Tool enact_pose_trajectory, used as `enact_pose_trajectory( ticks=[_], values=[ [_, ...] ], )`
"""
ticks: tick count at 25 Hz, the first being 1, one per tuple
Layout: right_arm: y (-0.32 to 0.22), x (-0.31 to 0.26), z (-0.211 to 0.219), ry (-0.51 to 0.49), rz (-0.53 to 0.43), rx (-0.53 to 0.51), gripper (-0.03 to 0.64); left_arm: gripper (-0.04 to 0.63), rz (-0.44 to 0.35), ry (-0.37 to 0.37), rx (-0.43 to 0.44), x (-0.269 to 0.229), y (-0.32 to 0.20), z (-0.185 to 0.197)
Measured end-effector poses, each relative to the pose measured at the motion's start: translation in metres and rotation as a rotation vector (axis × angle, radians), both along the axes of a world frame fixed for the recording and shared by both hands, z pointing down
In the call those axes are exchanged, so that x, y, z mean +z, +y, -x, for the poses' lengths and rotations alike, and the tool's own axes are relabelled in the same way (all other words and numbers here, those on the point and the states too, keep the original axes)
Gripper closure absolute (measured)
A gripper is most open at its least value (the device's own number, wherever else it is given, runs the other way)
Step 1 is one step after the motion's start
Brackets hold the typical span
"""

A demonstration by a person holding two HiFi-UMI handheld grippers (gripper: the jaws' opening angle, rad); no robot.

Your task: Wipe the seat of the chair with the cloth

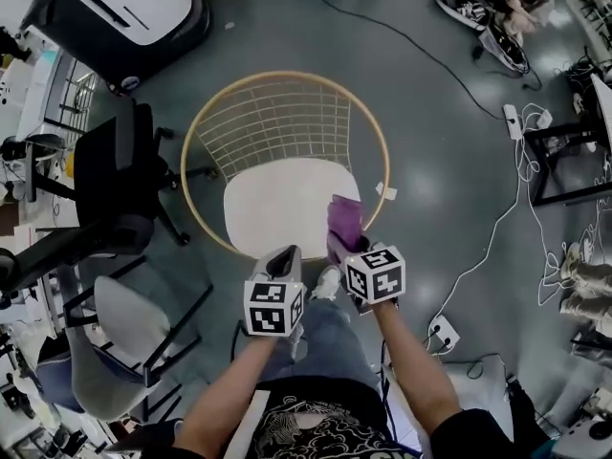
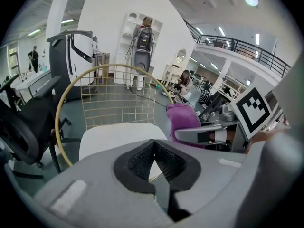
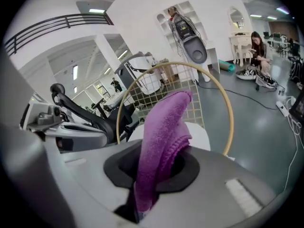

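The chair has a round gold wire frame (image 1: 285,84) and a white seat (image 1: 277,207), also seen in the left gripper view as the seat (image 2: 114,134) with its wire back (image 2: 116,99). My right gripper (image 1: 342,247) is shut on a purple cloth (image 1: 344,220), which stands up from the jaws over the seat's right front part; the cloth (image 3: 161,137) fills the right gripper view, and the cloth (image 2: 183,118) shows at right in the left gripper view. My left gripper (image 1: 284,259) hangs at the seat's front edge, jaws shut, holding nothing.
A black office chair (image 1: 110,189) stands left of the wire chair, a grey chair (image 1: 115,338) at lower left. A large white and black machine (image 1: 120,12) is at the back left. Cables and a power strip (image 1: 442,333) lie on the floor at right. A person sits far back (image 3: 259,49).
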State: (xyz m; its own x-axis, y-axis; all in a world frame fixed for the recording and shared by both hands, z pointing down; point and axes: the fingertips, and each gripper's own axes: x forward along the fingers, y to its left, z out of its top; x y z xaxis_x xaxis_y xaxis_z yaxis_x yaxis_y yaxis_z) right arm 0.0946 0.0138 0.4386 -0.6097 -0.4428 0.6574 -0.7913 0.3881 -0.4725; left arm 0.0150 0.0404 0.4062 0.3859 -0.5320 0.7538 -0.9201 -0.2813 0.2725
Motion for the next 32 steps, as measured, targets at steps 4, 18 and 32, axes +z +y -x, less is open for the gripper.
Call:
enact_pose_trajectory(
  ticks=[4, 18, 32],
  values=[
    [0.008, -0.044, 0.027, -0.011, -0.081, -0.008, 0.554, 0.595, -0.066, 0.024, 0.013, -0.031, 0.008, 0.013],
    [0.086, -0.151, 0.095, 0.038, -0.313, 0.094, 0.554, 0.594, -0.278, 0.091, 0.092, -0.124, 0.06, 0.057],
    [0.134, -0.198, 0.125, 0.085, -0.436, 0.199, 0.557, 0.595, -0.354, 0.119, 0.164, -0.16, 0.107, 0.088]
  ],
)
